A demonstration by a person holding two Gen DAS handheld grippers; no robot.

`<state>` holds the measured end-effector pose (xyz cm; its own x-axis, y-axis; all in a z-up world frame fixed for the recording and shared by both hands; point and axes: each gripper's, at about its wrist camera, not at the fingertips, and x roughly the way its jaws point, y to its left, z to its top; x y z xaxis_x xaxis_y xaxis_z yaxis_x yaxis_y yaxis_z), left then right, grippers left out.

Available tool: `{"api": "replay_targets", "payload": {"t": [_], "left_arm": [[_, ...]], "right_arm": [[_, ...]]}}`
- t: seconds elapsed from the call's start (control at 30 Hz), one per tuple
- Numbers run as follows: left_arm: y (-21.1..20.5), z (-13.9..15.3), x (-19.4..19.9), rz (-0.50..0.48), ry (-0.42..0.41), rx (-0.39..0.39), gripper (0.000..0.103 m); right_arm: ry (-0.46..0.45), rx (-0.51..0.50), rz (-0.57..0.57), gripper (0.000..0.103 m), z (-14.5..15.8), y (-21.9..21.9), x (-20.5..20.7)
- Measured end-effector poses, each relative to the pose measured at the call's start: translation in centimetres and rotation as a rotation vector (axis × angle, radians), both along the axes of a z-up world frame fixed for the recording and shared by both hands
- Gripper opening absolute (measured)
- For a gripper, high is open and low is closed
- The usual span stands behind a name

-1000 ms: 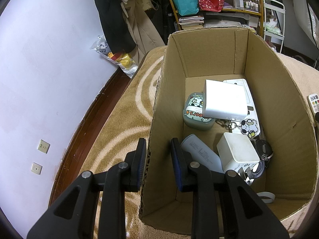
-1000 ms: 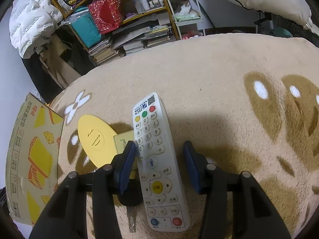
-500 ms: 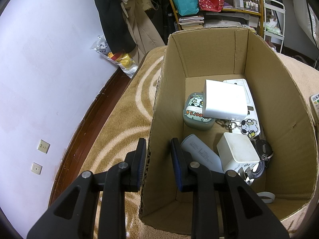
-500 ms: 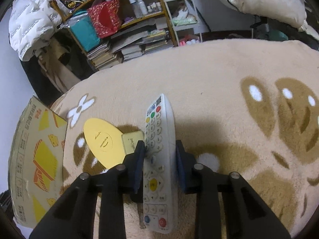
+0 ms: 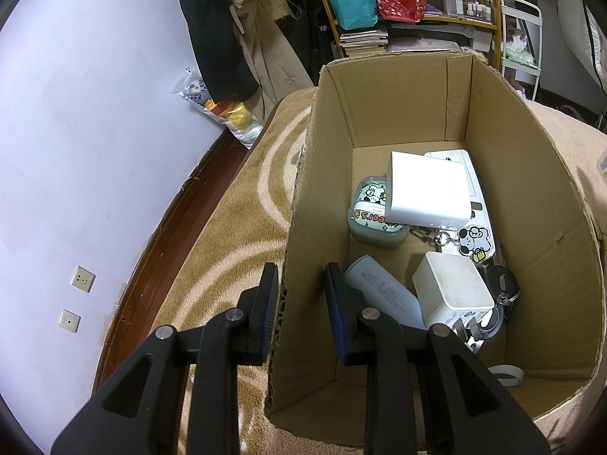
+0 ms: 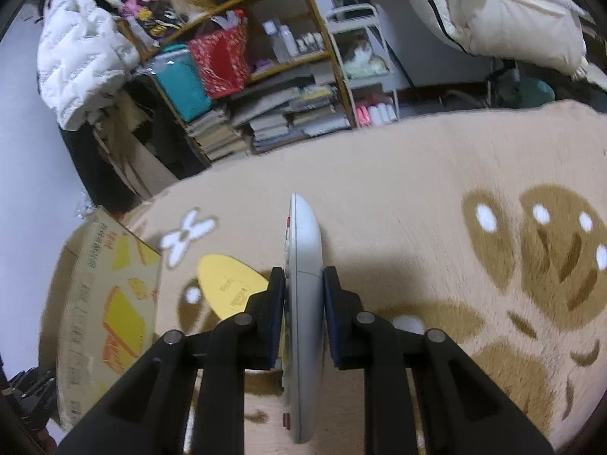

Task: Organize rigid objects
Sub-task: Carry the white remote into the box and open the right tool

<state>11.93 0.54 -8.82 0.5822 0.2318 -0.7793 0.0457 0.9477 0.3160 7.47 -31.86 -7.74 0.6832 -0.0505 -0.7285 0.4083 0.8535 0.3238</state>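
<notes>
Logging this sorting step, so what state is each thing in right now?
Left tool: shut on the cardboard box wall.
Right tool: shut on the remote control, turned on edge.
Cardboard box: open-topped, holding several items.
Yellow disc: flat on the blanket.

cardboard box [image 5: 417,113]: top open | floor crowded, near-left corner free

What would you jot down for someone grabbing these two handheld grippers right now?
Left gripper: straddling the cardboard box wall, pinching it to steady it.
Right gripper: shut on the remote, turned on edge above the blanket.
Already in the box: two white chargers, a power bank, a cartoon case, keys.
On the blanket beside the box: a yellow card.
Left: drop the remote into the box, then probably fetch the card.
</notes>
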Motion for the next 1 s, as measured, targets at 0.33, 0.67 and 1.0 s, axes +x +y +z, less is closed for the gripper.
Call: {"api": "replay_targets", "payload": {"t": [0.33,0.67,1.0], "left_arm": [[-0.1,0.0,0.0,0.001,-0.001,0.001,0.025],[0.1,0.0,0.0,0.001,-0.002,-0.003,0.025],[0.3,0.2,-0.1,0.005,-0.004,-0.015,0.025]], "right_arm": [[-0.121,-0.106,0.150,0.021,5.4,6.4,0.9],[-0.229,-0.104,0.299,0.021,9.4,12.8,1.9],[-0.216,-0.076,0.411,0.021,9.0,17.5,4.0]]}}
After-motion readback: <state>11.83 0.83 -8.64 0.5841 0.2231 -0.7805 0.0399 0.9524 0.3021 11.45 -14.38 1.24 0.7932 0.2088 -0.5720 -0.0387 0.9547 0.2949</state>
